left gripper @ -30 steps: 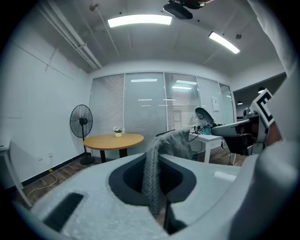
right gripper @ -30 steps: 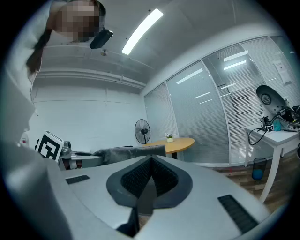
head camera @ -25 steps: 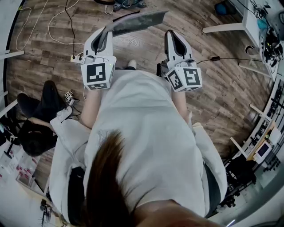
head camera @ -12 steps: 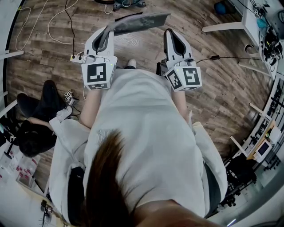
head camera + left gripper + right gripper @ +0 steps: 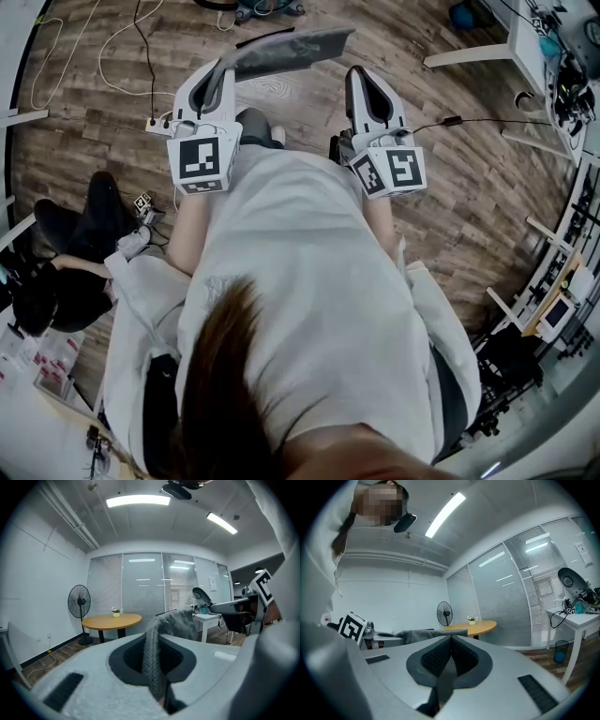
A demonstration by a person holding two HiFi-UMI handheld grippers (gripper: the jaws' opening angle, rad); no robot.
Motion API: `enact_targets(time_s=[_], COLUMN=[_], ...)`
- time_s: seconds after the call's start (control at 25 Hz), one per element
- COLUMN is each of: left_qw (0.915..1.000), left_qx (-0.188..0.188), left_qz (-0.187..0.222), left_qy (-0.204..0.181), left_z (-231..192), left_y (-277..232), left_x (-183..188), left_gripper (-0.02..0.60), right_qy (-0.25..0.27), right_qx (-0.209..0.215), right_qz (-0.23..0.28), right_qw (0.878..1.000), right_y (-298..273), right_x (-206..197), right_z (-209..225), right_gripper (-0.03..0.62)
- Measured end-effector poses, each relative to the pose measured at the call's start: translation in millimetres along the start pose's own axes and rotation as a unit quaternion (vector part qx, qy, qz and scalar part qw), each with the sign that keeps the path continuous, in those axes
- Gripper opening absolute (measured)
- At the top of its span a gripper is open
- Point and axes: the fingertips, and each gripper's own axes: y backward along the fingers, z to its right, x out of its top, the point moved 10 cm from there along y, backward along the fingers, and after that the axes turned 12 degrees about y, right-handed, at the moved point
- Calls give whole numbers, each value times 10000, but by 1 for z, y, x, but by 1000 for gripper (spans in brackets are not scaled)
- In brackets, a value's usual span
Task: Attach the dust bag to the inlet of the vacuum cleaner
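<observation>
Left side first. The left gripper (image 5: pixel 226 67) is clamped on the dust bag (image 5: pixel 292 47). Its own view shows a strip of soft grey fabric with a knit-looking weave squeezed between the jaws.

The bag is one flat, floppy grey sheet held in the air in front of the person. It runs rightward from the left gripper to just above the tip of the right gripper (image 5: pixel 360 71). That one has its jaws pressed together, and I can't see anything between them. I can't tell whether the bag's far edge touches it.

Both grippers are smooth pale plastic shells with a dark teardrop recess, and each has one black-and-white marker cube.

Underneath is a wood plank floor (image 5: pixel 450 187) with thin white cables (image 5: pixel 117 37) looping across it.

Further back in the room:
- One pedestal fan (image 5: pixel 78 603).
- One round wooden table (image 5: pixel 111 620) with a small pot (image 5: pixel 116 614) holding a little plant.
- One white desk (image 5: pixel 581 620) off to the right, with a blue bin (image 5: pixel 560 651) under it. I can't see what's in the bin.
</observation>
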Motion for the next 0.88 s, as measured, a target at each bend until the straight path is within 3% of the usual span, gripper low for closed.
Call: enact_targets(time_s=[0.4, 0.88], left_qw=[9998, 9981], left_qx=[-68, -477], left_qz=[-188, -350], left_qy=[44, -155], left_z=[-23, -89], left_y=[-29, -127], left_x=[0, 39], left_gripper=[25, 25], right_qy=[-73, -281], right_qx=[-18, -317], right_qz=[-151, -160], right_qw=[9999, 9990], right_y=[-32, -129], right_x=[-4, 10], right_z=[7, 33], right_gripper=[3, 4])
